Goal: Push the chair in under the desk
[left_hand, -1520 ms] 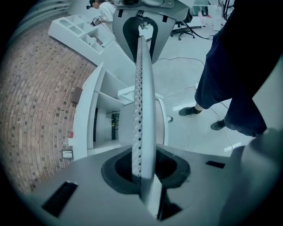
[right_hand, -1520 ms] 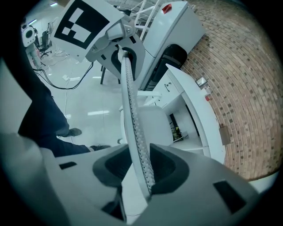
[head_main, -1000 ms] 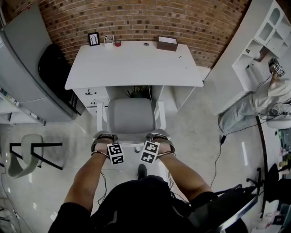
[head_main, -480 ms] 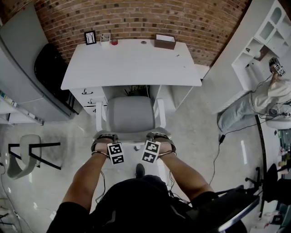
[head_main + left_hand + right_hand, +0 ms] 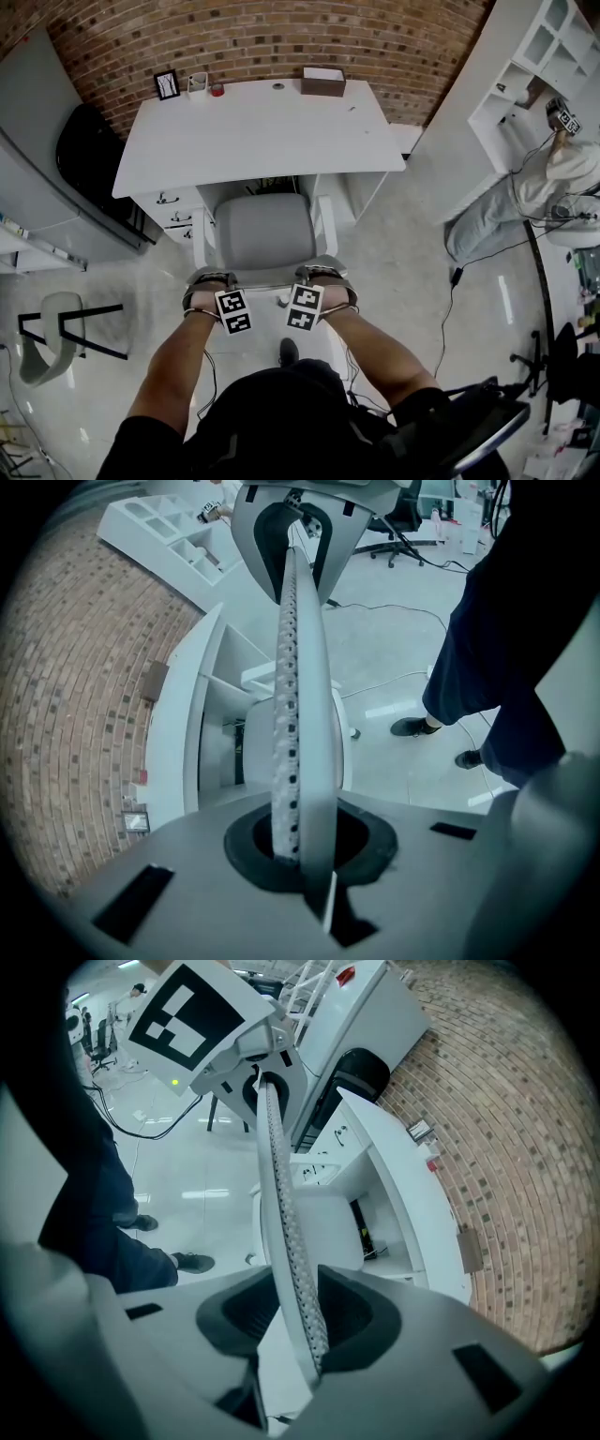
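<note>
A grey office chair (image 5: 262,234) stands in front of the white desk (image 5: 253,127), its seat partly in the kneehole between the drawer units. Both grippers hold the top edge of the thin, perforated backrest (image 5: 268,275). My left gripper (image 5: 212,281) is shut on that edge at its left end, and my right gripper (image 5: 324,277) is shut on it at the right end. In the left gripper view the backrest (image 5: 300,667) runs from my left gripper (image 5: 298,850) to the right gripper (image 5: 291,517). The right gripper view shows the backrest (image 5: 281,1194) between the jaws of the right gripper (image 5: 302,1330).
On the desk's far edge by the brick wall stand a picture frame (image 5: 168,84), a cup (image 5: 197,82) and a brown box (image 5: 322,82). A grey cabinet (image 5: 37,159) is at left and white shelving (image 5: 525,84) at right. A person (image 5: 553,187) sits at right. Cables (image 5: 450,309) lie on the floor.
The chair has rolled a little forward, its seat going deeper under the desk. Both grippers went with it on the backrest, and the person stepped forward.
</note>
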